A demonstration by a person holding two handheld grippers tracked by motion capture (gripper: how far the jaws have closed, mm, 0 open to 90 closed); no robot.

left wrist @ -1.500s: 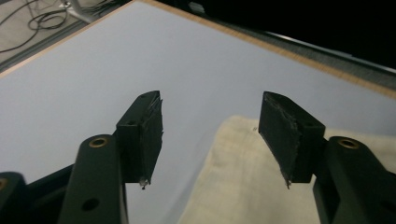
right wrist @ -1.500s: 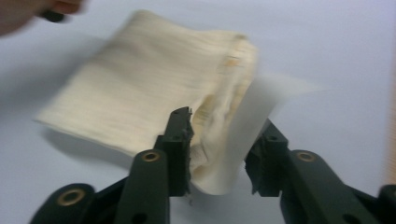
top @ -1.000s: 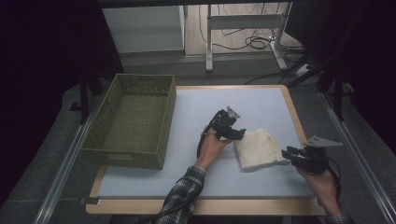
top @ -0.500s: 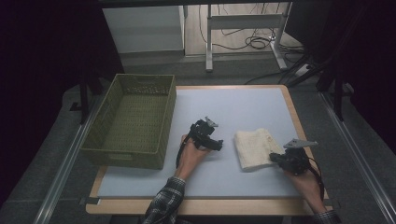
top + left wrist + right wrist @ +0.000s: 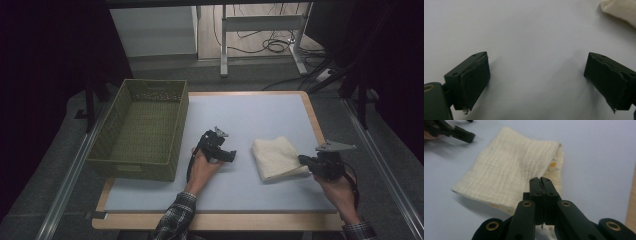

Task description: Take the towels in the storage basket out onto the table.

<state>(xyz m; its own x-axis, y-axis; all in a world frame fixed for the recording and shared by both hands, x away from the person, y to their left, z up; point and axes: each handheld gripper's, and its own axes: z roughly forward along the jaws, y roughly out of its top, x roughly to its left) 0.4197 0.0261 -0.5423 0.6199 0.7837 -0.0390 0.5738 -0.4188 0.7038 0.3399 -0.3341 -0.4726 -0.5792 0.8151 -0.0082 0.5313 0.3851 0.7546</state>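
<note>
At table's left, green basket (image 5: 140, 131) bare inside; folded cloth (image 5: 276, 157) outside.

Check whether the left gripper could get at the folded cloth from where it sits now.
Probably yes. The left gripper has its jaws wide open, pointing toward the cloth, with only bare mat between them. The right gripper sits at the cloth's far edge.
</note>
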